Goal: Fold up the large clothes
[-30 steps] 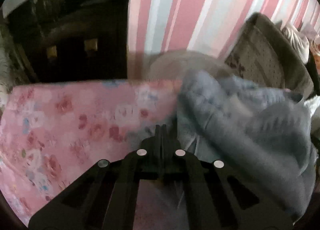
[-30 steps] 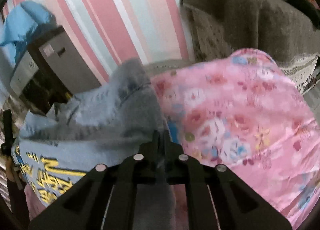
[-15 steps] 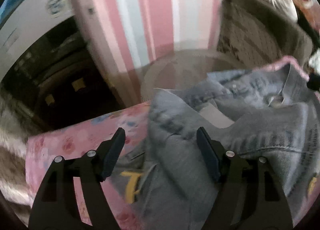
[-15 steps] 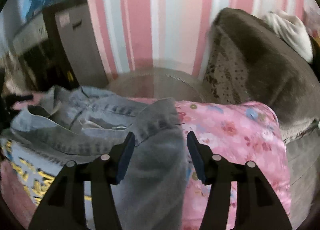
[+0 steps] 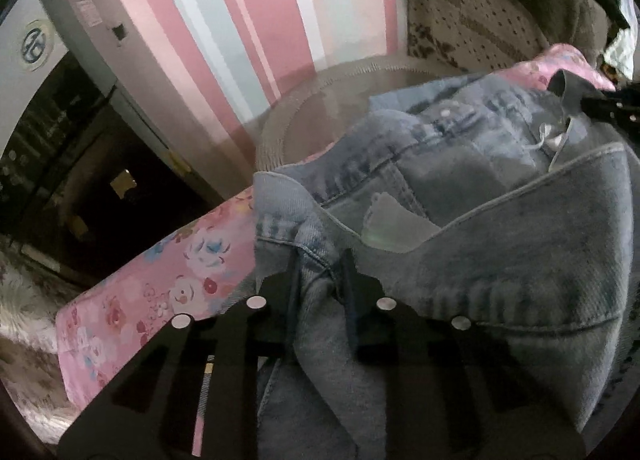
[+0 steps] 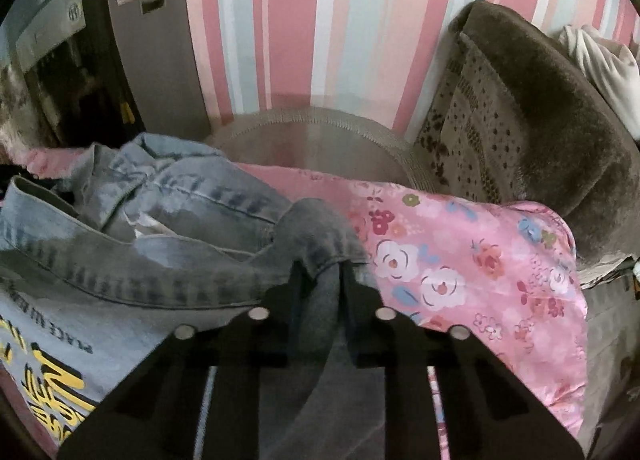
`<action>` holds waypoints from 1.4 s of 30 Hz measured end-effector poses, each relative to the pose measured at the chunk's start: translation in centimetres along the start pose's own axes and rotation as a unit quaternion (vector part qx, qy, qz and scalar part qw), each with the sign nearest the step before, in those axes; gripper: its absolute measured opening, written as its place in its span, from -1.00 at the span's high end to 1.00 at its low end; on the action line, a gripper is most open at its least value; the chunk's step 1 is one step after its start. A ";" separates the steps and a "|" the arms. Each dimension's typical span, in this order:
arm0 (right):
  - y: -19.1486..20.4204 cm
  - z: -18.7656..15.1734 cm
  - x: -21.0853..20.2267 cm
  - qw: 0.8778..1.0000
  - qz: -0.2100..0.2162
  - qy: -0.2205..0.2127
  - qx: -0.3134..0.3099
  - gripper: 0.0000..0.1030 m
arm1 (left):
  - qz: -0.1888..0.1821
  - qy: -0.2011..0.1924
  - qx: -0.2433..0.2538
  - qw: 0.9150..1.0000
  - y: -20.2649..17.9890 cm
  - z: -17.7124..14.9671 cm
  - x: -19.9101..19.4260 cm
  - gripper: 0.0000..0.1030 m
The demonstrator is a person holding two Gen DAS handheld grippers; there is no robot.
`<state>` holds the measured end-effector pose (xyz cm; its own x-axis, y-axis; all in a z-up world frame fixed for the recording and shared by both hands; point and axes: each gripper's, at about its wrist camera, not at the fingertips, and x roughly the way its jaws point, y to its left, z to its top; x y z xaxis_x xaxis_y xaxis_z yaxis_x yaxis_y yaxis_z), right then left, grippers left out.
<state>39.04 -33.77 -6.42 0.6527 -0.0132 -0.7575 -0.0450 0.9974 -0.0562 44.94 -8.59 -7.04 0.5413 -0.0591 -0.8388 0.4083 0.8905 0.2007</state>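
Lighting soft and fairly dim in both wrist views; no glare. Left dark cabinet (image 5: 80, 164) interior lost in shadow. Strong fisheye bending, black corner vignetting. Slight softness throughout.

Both wrist cams look steeply down, close over denim jacket (image 5: 500, 260), sharing striped wall (image 6: 320, 20).

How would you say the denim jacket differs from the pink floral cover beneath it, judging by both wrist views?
The denim jacket is washed blue-grey with stitched seams; the pink floral cover is printed with flowers. The denim jacket lies bunched and creased, while the pink floral cover is spread fairly flat. The denim jacket sits between the closing jaws of the left gripper and right gripper; the pink floral cover is ungripped. Both are fabric.
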 end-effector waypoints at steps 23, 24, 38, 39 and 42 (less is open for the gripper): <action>-10.3 -2.0 -0.1 0.950 0.146 -0.045 0.271 0.83 | -0.133 -0.037 -0.231 0.963 9.7 -0.9 1.7 0.77; -10.0 -2.4 0.3 0.954 0.139 -0.033 0.263 0.80 | -0.130 -0.023 -0.223 0.966 9.0 -1.5 2.5 0.76; -3.2 2.6 -6.6 0.993 0.087 -0.049 0.066 -0.01 | -0.054 -0.047 -0.144 0.987 6.2 0.3 -4.4 -0.50; -2.1 3.0 -6.2 0.995 0.083 -0.042 0.041 -0.01 | -0.057 -0.044 -0.122 0.990 4.7 0.6 -4.6 -0.53; 0.0 3.1 -3.8 0.997 0.079 0.004 -0.003 -0.10 | -0.065 -0.019 -0.061 0.996 0.2 1.0 -3.8 -0.61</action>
<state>38.93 -33.51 -1.53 0.6306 0.1434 -0.7628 -0.1517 0.9866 0.0601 43.70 -8.63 -3.30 0.5184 -0.1928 -0.8331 0.3861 0.9221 0.0269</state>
